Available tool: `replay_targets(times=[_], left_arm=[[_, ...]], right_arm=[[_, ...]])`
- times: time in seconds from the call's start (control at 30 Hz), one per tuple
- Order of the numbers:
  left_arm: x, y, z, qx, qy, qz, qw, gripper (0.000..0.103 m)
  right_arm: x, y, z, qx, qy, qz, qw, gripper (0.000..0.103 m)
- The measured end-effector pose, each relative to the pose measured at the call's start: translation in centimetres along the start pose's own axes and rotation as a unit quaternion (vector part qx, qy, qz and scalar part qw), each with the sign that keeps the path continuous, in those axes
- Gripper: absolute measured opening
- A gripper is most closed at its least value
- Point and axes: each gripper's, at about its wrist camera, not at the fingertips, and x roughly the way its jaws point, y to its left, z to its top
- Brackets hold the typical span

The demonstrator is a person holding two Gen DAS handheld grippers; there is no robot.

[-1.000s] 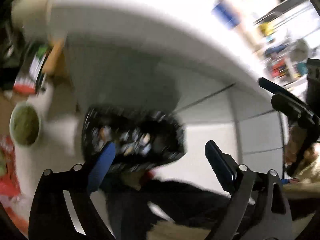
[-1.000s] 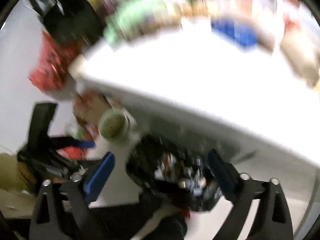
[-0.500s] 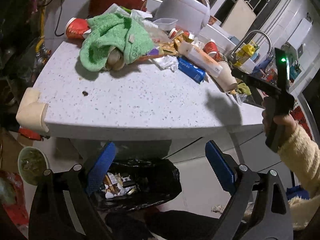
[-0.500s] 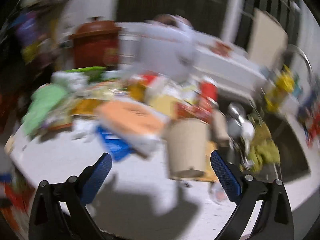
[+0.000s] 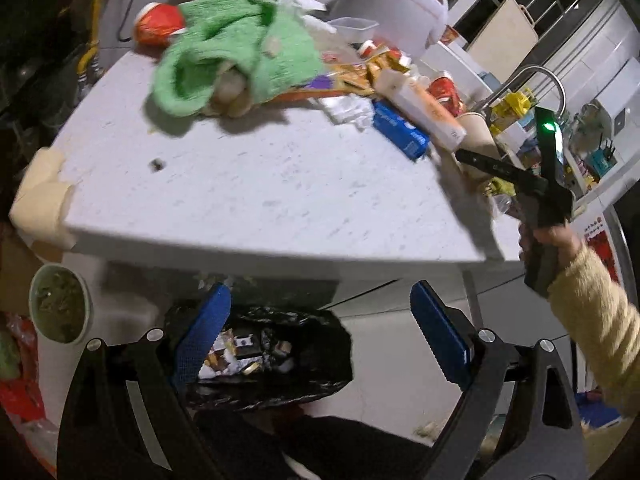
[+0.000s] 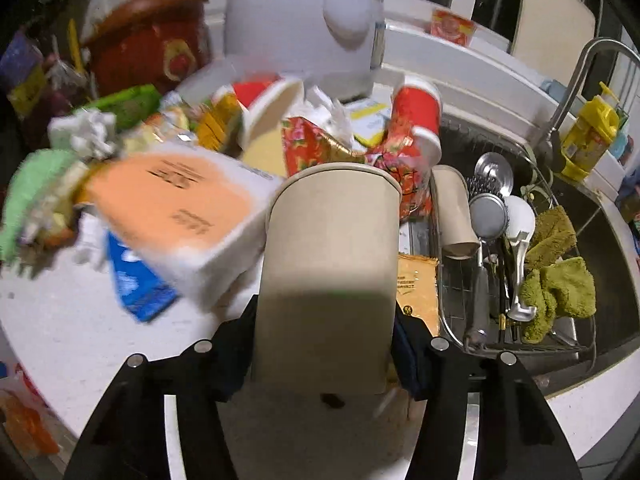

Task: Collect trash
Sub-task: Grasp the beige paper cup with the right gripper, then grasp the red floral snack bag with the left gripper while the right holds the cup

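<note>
Some trash is already seen in the black bin bag [image 5: 264, 364] at lower centre; left tongs [image 5: 320, 332] are held spread and empty, right tongs [image 6: 320, 344] are clamped on a beige paper cup [image 6: 328, 264], and much litter is left on the surface [image 5: 240, 192].

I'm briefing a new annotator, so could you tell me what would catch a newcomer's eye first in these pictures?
The beige cup fills the middle of the right wrist view, clamped between the right gripper fingers at the counter's near edge. Behind it trash piles up before a white cooker. In the left wrist view, the open left gripper hangs over a black trash bag below the counter.
</note>
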Motion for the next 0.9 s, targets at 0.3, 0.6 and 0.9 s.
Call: replay_targets(times=[0.3, 0.6, 0.9], left_arm=[[4.8, -8.6, 7.0, 0.106, -0.042, 0.009, 0.9934, 0.089], [11.6, -17.8, 10.6, 0.283, -0.055, 0.098, 0.9525, 0.089], [17.2, -26.7, 13.2, 0.366, -0.046, 0.147, 0.9178, 0.089]], right_arm=[[-8.6, -2.2, -3.1, 0.067, -0.050, 0.052, 0.995, 0.058], [-11.9, -5.5, -6.4, 0.130, -0.077, 0.046, 0.987, 0.058], [-12.8, -10.1, -9.1, 0.201, -0.084, 0.033, 0.975, 0.059]])
